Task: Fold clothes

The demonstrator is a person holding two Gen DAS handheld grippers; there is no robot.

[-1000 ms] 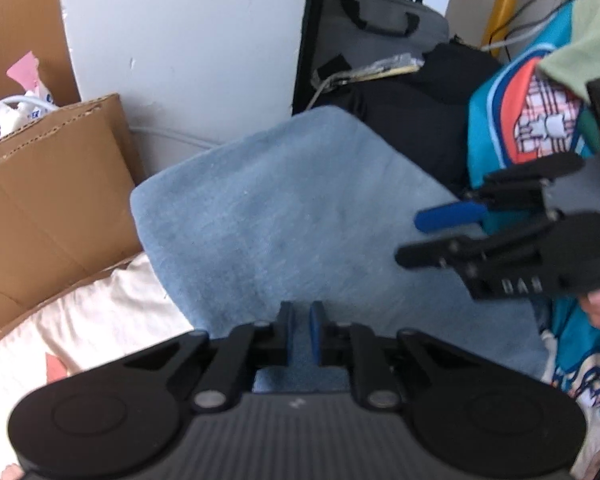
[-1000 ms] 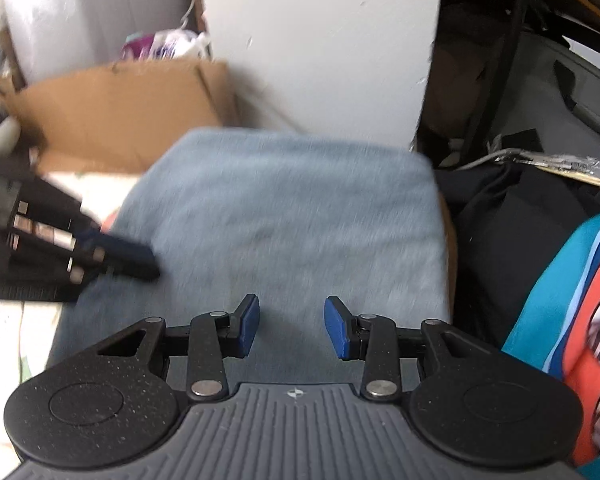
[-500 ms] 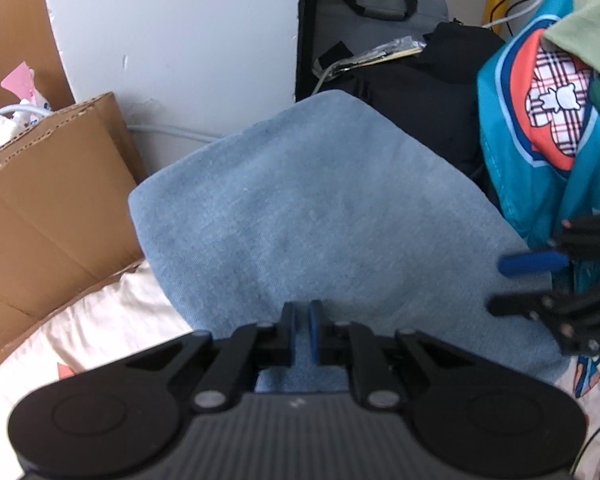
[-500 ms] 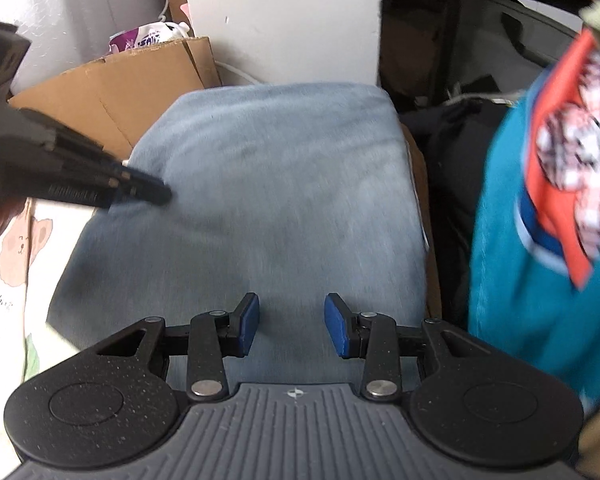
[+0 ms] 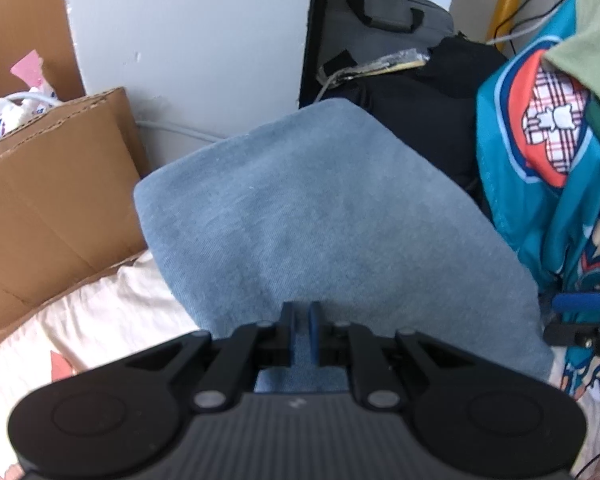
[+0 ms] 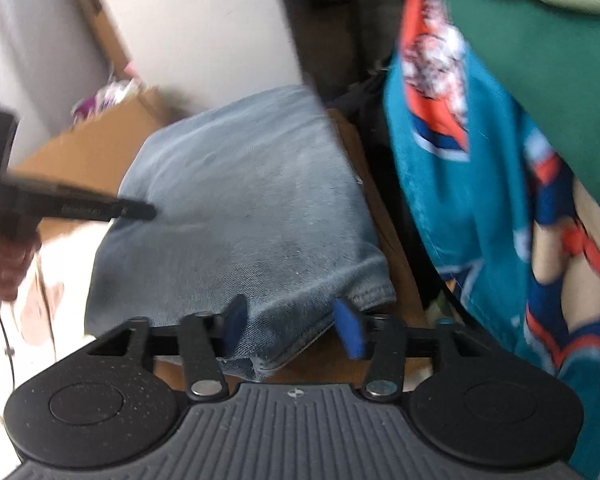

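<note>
Left gripper point(image 5: 300, 330) pinches jeans point(image 5: 320, 216) edge, right gripper point(image 6: 292, 326) opening over hem corner — next: close, fold.

Left gripper point(image 5: 301, 330): angled downward, its blue pads nearly together with only a narrow slit between them. Right gripper point(image 6: 292, 326): angled downward and rolled to one side, jaws opening, blue pads standing well apart. In the right wrist view, a hand point(image 6: 4, 264) grasps the left gripper's black body at the left edge, its fingers curled around it.
</note>
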